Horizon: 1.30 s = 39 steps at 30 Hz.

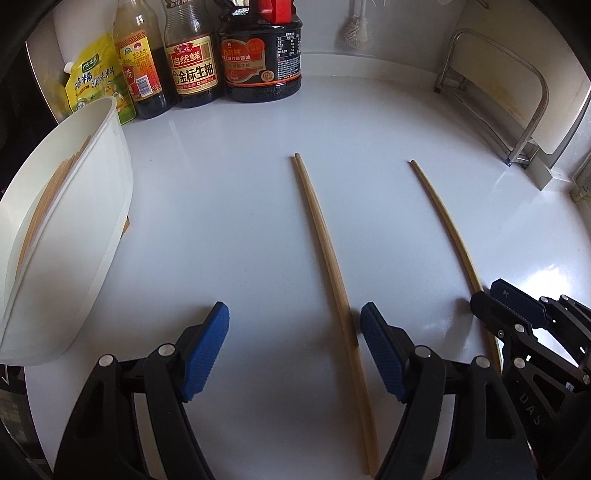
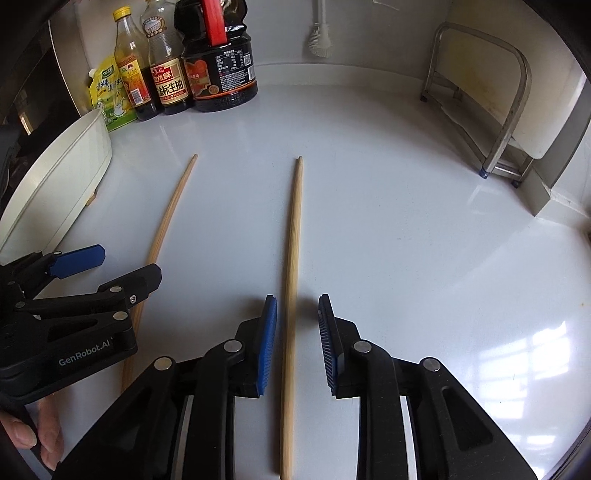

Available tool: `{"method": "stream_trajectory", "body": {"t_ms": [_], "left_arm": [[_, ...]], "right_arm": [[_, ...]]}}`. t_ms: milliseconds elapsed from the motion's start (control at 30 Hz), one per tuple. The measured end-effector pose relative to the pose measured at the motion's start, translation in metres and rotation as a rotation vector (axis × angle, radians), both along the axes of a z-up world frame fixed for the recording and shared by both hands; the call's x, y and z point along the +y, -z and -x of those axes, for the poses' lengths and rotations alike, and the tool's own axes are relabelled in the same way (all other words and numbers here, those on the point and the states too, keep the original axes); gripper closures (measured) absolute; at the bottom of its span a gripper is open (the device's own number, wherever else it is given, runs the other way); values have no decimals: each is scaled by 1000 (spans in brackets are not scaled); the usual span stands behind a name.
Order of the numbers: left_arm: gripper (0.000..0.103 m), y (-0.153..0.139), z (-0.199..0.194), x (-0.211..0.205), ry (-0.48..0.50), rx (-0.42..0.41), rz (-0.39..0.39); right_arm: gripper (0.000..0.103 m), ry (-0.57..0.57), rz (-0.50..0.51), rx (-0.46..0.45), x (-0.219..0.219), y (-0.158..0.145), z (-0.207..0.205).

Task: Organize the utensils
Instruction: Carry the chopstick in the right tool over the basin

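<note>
A glossy white countertop (image 2: 406, 221) carries two pale wooden chopsticks. The left gripper (image 1: 293, 347) gapes wide around one chopstick (image 1: 321, 229); the right gripper (image 2: 297, 343) stands narrowly parted around the other chopstick (image 2: 293, 240), untouched. Sauce bottles (image 1: 195, 55) at eleven o'clock; white tub (image 1: 74, 229) at nine.

A home kitchen, by every sign: a glossy white counter (image 1: 229, 206) with soy sauce bottles (image 1: 194, 55), a big dark jug (image 1: 260, 55) and a yellow seasoning pouch (image 1: 98, 79) lined up against the wall, a steel rack (image 2: 491, 99) in the corner, a dish brush (image 2: 319, 35) hanging, and wooden chopsticks (image 2: 291, 295) lying out.
</note>
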<state>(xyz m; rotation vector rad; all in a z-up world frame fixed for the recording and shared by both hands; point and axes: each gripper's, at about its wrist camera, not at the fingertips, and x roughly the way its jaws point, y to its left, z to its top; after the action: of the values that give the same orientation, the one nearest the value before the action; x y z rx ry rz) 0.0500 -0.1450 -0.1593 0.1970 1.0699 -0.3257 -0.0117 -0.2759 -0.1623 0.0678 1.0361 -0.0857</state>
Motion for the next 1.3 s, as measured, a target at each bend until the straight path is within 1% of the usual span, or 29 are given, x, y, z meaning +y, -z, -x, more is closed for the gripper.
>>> {"method": "stream_trajectory", "body": {"t_ms": [100, 133, 167, 200, 233, 267, 300, 333, 367, 633, 800, 1033, 1167, 1300], "left_arm": [[31, 1, 1, 0, 14, -14, 0], [34, 0, 2, 0, 18, -16, 1], [41, -1, 3, 0, 24, -18, 1], [46, -2, 4, -2, 38, -18, 0], [59, -3, 6, -4, 56, -17, -2], [73, -4, 8, -8, 80, -15, -3], [80, -5, 10, -11, 100, -13, -8], [92, -5, 11, -14, 117, -11, -15], [95, -6, 11, -16, 126, -8, -24], [96, -8, 2, -6, 125, 68, -6], [96, -29, 2, 6, 139, 65, 10], [96, -82, -7, 38, 150, 0, 59], [96, -113, -19, 64, 137, -51, 91], [96, -135, -35, 96, 111, -99, 105]], "right_arm": [[81, -5, 3, -9, 2, 1, -1], [81, -5, -1, -11, 2, 1, -2], [83, -5, -6, -13, 3, 2, -2], [91, -3, -10, -14, 3, 2, -1], [97, 0, -14, -13, 3, 2, -1], [97, 1, -22, -13, 3, 2, -1], [97, 3, -31, -13, 3, 2, -1], [97, 7, -39, -14, 3, 3, -2], [97, 10, -47, -14, 3, 3, -2], [97, 54, -146, -1, -2, -4, -1], [97, 73, -177, -22, 1, -24, 1], [97, 77, -223, -79, 19, -67, -7], [97, 42, -226, -124, 44, -94, -21], [97, -7, -237, -158, 74, -113, -43]]}}
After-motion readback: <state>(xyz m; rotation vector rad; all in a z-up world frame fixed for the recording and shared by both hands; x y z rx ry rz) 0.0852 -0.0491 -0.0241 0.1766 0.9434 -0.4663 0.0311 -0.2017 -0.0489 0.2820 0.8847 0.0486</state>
